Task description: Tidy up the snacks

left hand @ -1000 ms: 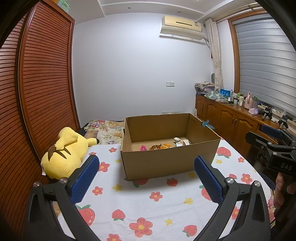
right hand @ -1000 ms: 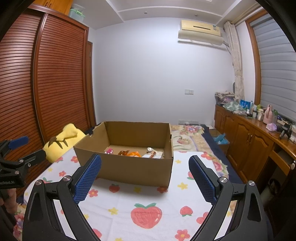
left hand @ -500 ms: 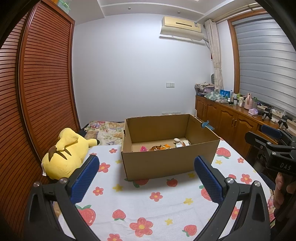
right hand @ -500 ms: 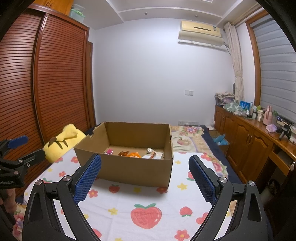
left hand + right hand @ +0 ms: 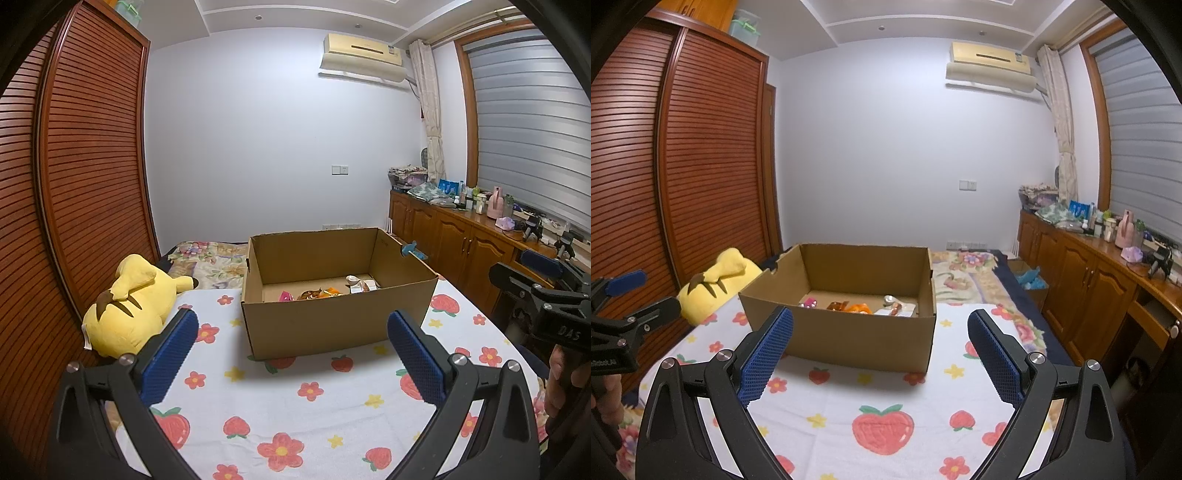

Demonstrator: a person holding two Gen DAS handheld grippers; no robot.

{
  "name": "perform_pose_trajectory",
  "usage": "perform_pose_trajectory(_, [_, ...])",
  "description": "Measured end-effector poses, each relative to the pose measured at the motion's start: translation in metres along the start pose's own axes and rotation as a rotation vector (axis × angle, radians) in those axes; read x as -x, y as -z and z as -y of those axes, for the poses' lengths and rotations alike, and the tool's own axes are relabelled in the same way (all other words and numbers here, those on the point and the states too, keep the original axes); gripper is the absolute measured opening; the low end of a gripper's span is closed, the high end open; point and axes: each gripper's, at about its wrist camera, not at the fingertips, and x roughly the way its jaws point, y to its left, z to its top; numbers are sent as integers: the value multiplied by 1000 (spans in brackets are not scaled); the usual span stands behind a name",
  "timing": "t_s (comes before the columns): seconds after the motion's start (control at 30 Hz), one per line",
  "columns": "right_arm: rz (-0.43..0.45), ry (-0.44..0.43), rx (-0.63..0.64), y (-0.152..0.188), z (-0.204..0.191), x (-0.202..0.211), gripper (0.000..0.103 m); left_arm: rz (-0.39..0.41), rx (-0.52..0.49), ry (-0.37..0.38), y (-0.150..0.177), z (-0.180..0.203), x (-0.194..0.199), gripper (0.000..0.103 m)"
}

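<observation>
An open cardboard box (image 5: 332, 321) (image 5: 849, 332) stands on a bed with a white cloth (image 5: 266, 402) (image 5: 827, 402) printed with strawberries and flowers. Several snack packets (image 5: 325, 292) (image 5: 857, 306) lie on the box floor: pink, orange and white ones. My left gripper (image 5: 291, 347) hovers open over the cloth, short of the box, with nothing between its blue pads. My right gripper (image 5: 881, 350) is open too, equally short of the box and holding nothing. Each wrist view catches the other gripper at its edge, held in a hand.
A yellow plush toy (image 5: 133, 302) (image 5: 718, 284) lies left of the box against a slatted wooden wardrobe (image 5: 55, 192). A wooden cabinet (image 5: 461, 243) (image 5: 1082, 273) with bottles and clutter runs along the right wall. A floral quilt (image 5: 967, 269) lies behind the box.
</observation>
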Motion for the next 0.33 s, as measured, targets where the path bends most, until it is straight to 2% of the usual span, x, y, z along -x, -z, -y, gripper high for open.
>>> perform_pose_trajectory(0.33, [3, 4, 4, -1, -1, 2, 97, 0, 2, 0, 0, 1, 0, 103])
